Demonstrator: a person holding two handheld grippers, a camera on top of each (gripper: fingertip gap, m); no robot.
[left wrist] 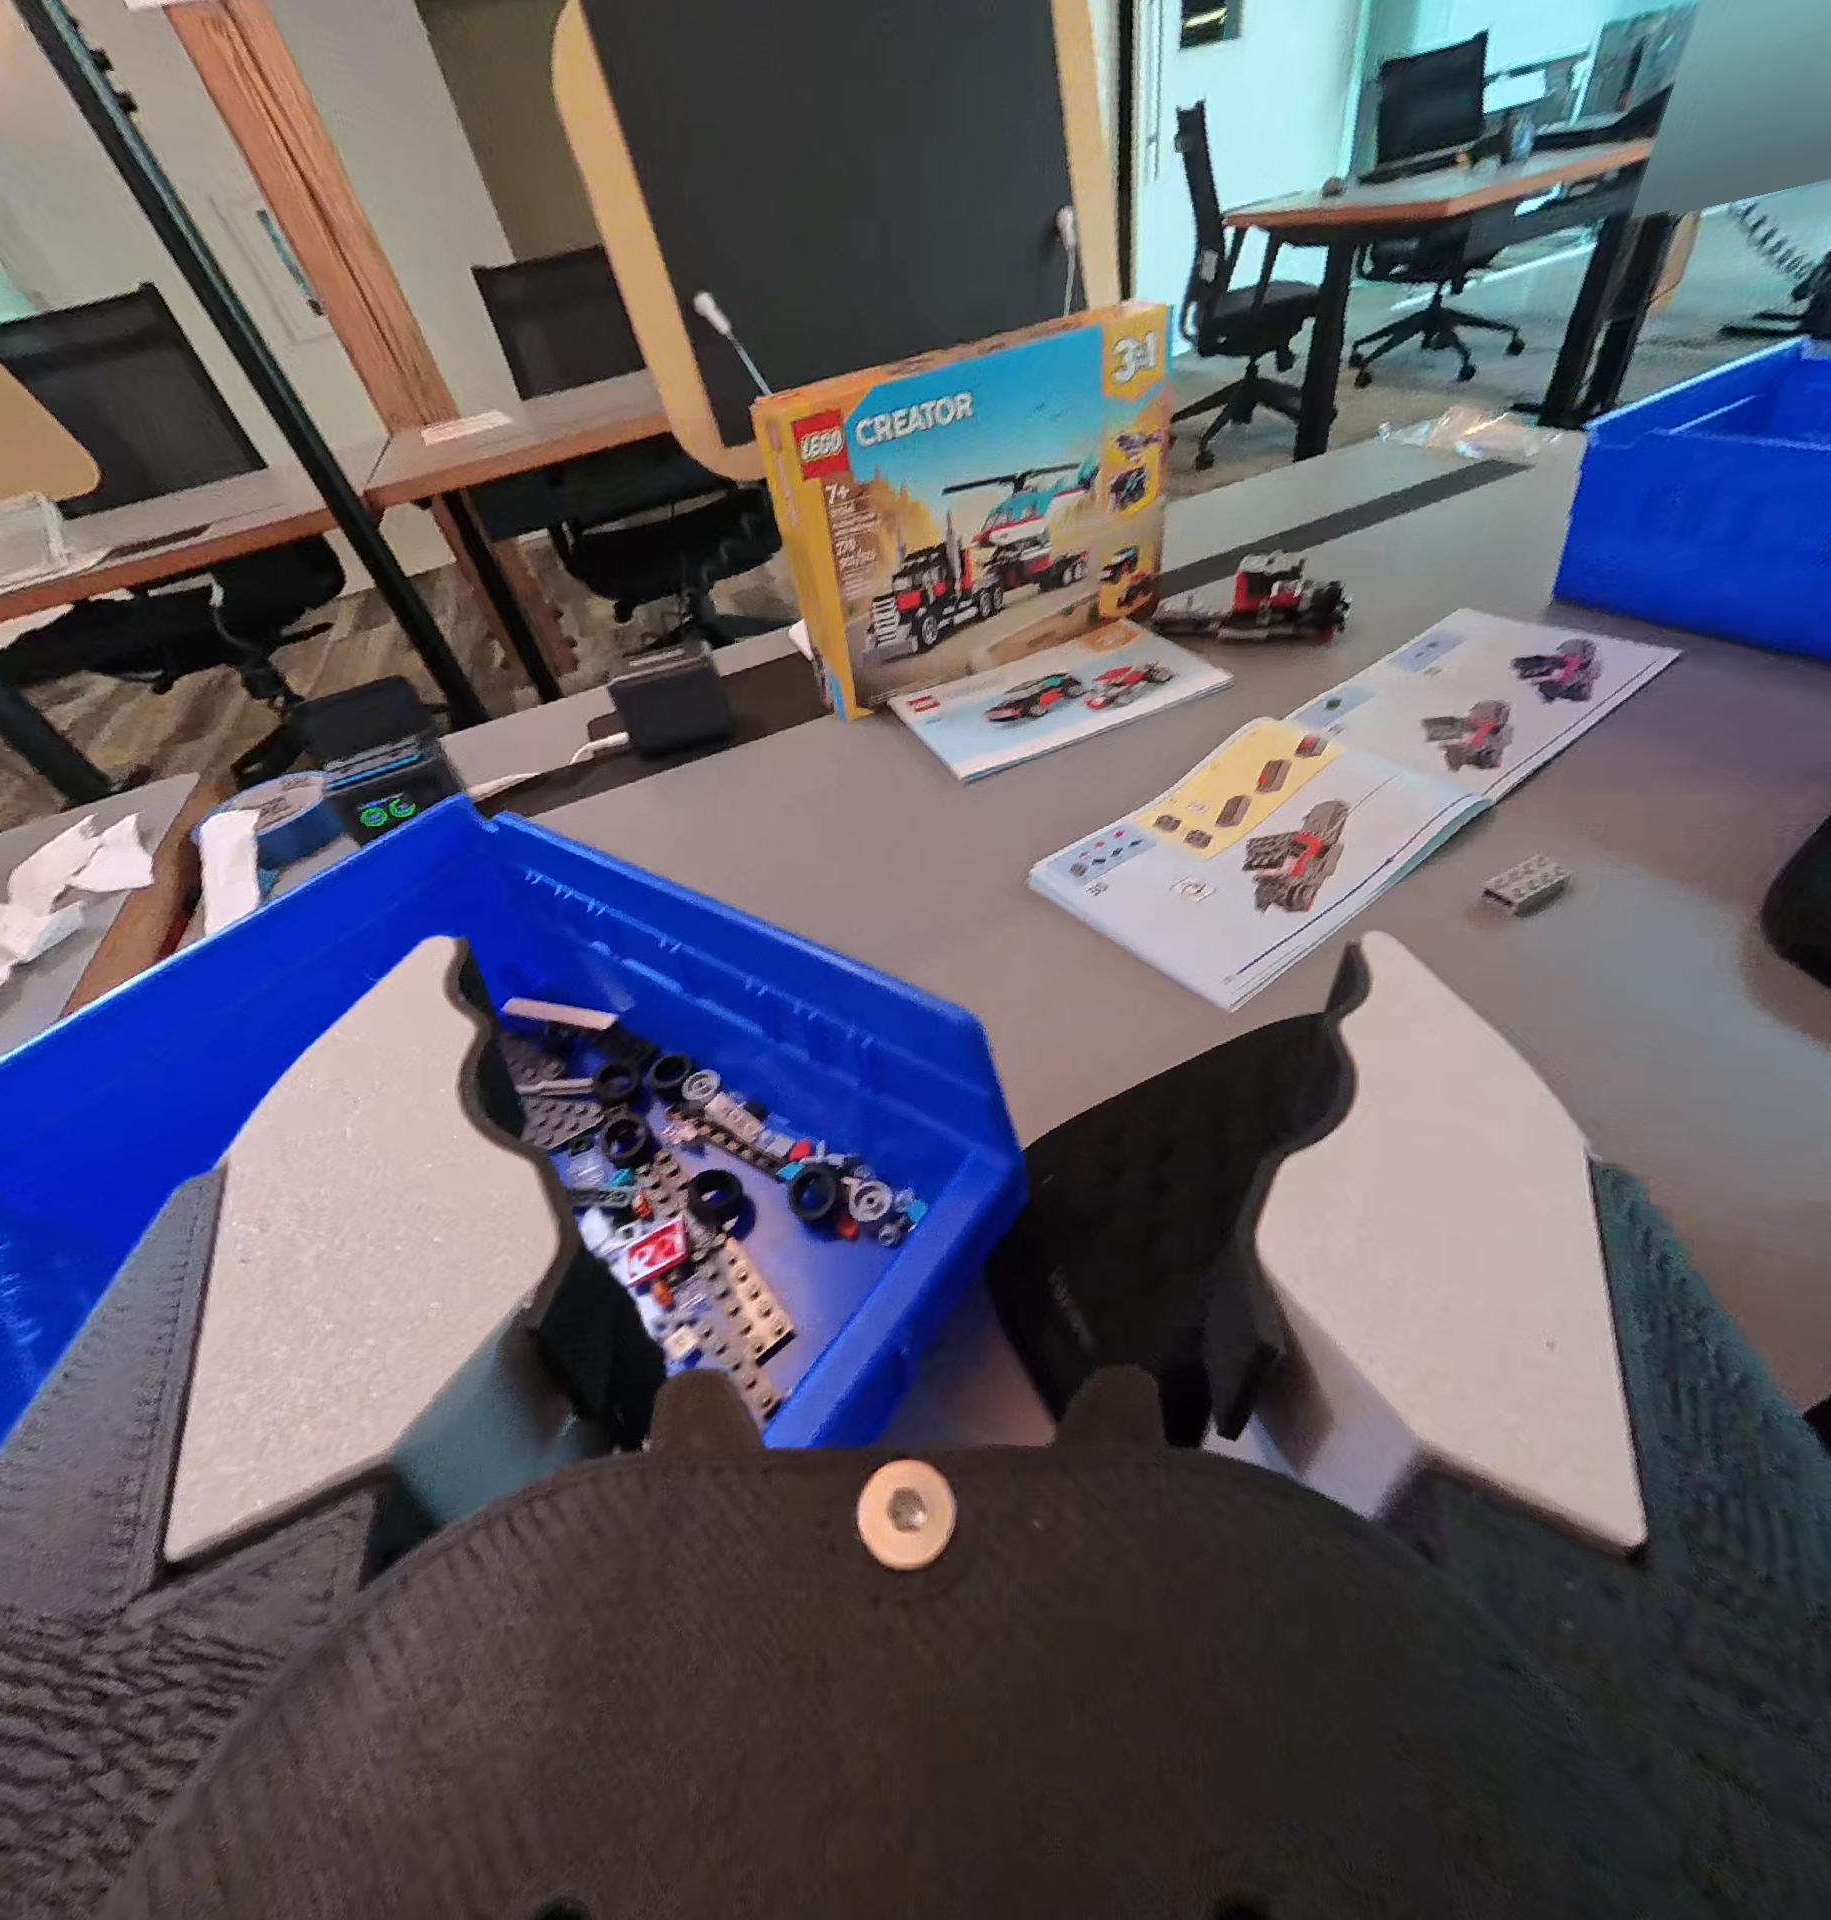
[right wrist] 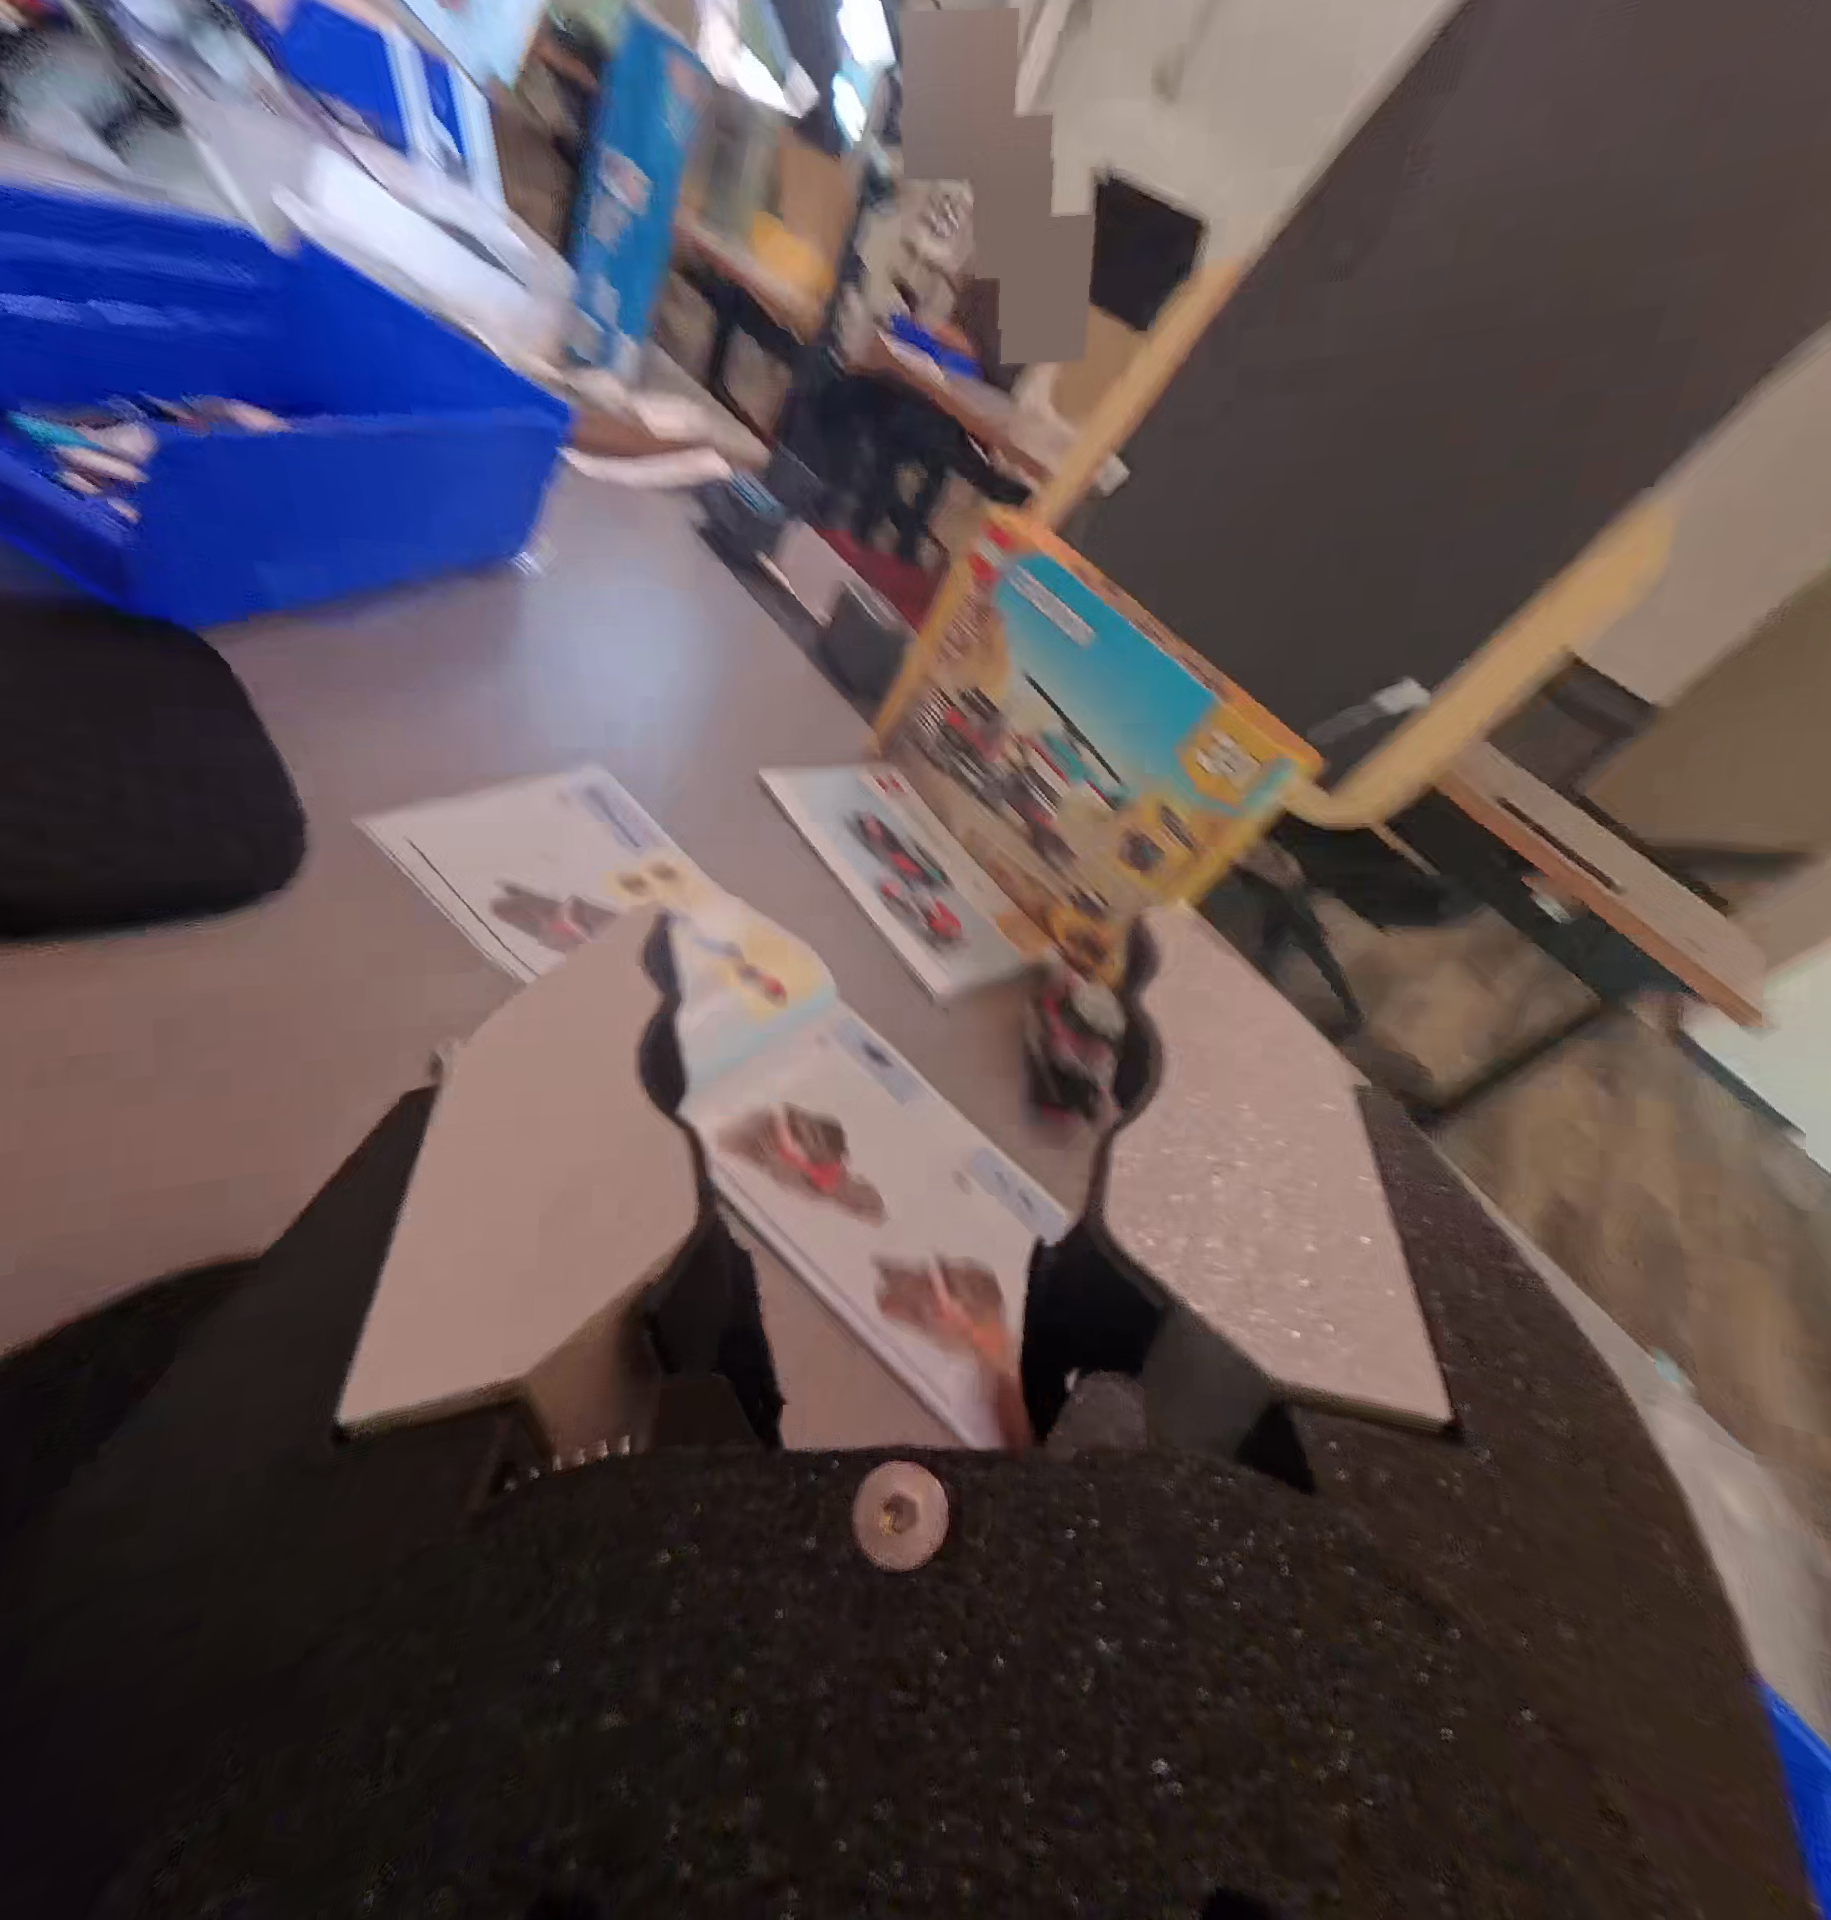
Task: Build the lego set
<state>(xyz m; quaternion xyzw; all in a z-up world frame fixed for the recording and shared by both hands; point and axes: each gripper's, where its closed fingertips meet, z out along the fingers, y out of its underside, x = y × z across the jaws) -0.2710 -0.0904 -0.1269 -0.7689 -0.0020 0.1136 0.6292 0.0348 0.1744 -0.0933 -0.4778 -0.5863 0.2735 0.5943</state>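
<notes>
My left gripper [left wrist: 906, 997] is open and empty, hovering over the near corner of a blue bin [left wrist: 786, 966] that holds several loose Lego parts [left wrist: 703, 1195]: black tyres, grey plates, small red and blue pieces. An open instruction booklet [left wrist: 1347, 810] lies on the grey table, with a small grey brick [left wrist: 1526, 883] beside it. A partly built black and red model [left wrist: 1264, 603] sits farther back. The right wrist view is blurred. My right gripper [right wrist: 900, 956] is open above the open booklet [right wrist: 838, 1122], and the small model [right wrist: 1072, 1049] lies close to the inside of its right finger.
The Lego box [left wrist: 973, 499] stands upright at the back with a closed booklet [left wrist: 1056, 707] in front; both also show in the right wrist view, the box [right wrist: 1087, 748]. A second blue bin [left wrist: 1721, 520] stands at the right. A black rounded object [left wrist: 1825, 904] sits at the right edge. The small grey brick [left wrist: 1526, 883] lies some 20 centimeters from my right tips, 30 centimeters from my left tips.
</notes>
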